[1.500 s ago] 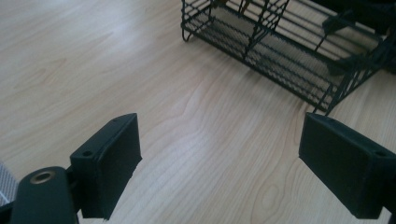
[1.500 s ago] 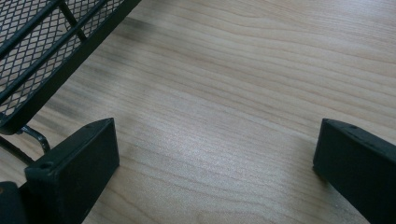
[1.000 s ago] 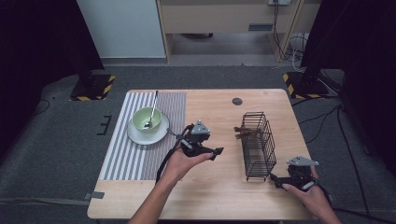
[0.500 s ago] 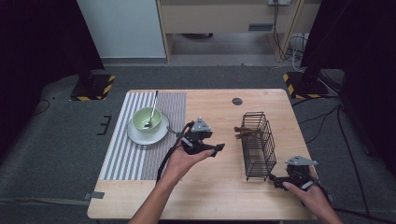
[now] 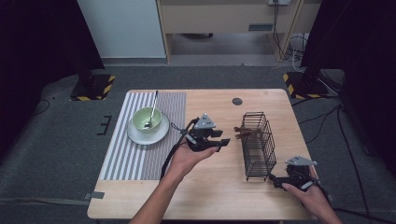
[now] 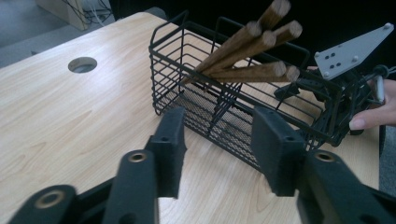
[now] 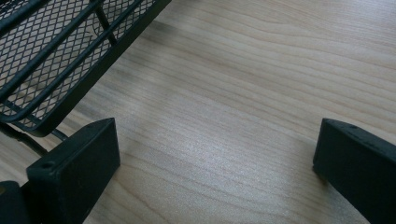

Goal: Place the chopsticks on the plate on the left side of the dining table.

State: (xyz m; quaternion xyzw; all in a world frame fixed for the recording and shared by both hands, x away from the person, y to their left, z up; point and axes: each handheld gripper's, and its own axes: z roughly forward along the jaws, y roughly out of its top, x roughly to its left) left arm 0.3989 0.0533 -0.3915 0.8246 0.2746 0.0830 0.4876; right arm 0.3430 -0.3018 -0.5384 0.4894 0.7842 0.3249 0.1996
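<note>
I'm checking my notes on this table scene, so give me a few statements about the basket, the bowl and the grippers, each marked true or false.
1. The wire basket holds wooden sticks. True.
2. The left gripper grips a stick. False: nothing is between its fingers, though they have just been closing.
3. The green bowl sits on a white plate with a spoon in it. True.
4. The right gripper is shut. False: its fingers stand wide apart over bare wood.
5. The bowl is inside the basket. False: it stands on the striped mat.
</note>
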